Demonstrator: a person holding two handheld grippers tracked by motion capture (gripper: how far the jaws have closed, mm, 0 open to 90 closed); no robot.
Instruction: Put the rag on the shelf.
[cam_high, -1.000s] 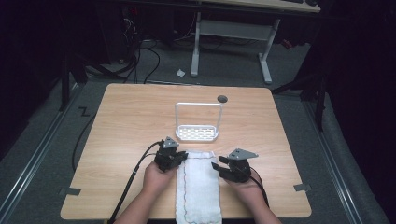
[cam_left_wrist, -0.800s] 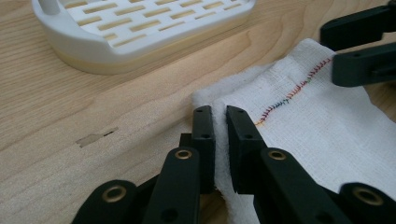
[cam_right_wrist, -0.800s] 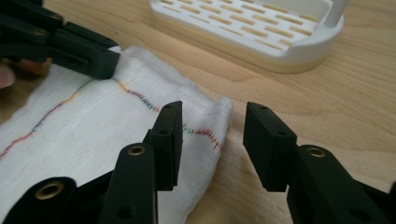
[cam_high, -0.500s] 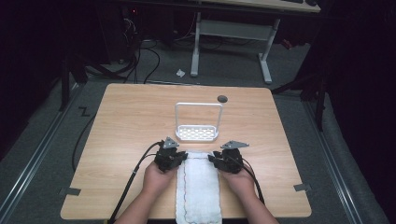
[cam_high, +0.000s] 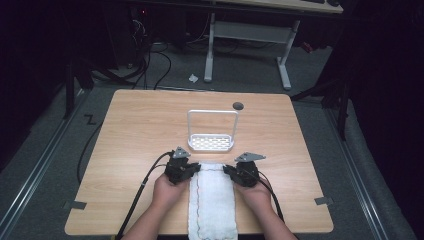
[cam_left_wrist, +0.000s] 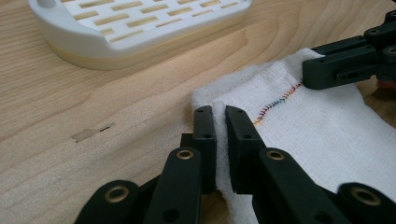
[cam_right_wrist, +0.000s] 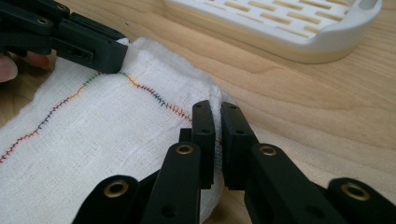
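A white cloth (cam_high: 212, 200) with a multicoloured stitched seam lies folded in a long strip at the table's front edge. My left gripper (cam_high: 192, 168) is shut on the cloth's far left corner (cam_left_wrist: 219, 100), a pinch of fabric between its jaws. My right gripper (cam_high: 228, 171) has just been closing and now pinches the far right corner (cam_right_wrist: 215, 100) between its jaws. In each gripper view the other gripper (cam_left_wrist: 348, 63) (cam_right_wrist: 70, 39) shows across the cloth. A person's hands hold both grippers from the near side.
A white slotted rack (cam_high: 211, 142) with a tall wire handle stands just beyond the cloth on the wooden table (cam_high: 140, 130). A small dark round disc (cam_high: 238, 105) lies near the far edge. Cables trail off the front.
My right gripper has moved left to the cloth's far right corner and its jaws have closed on it. The left gripper has stayed put on its corner.
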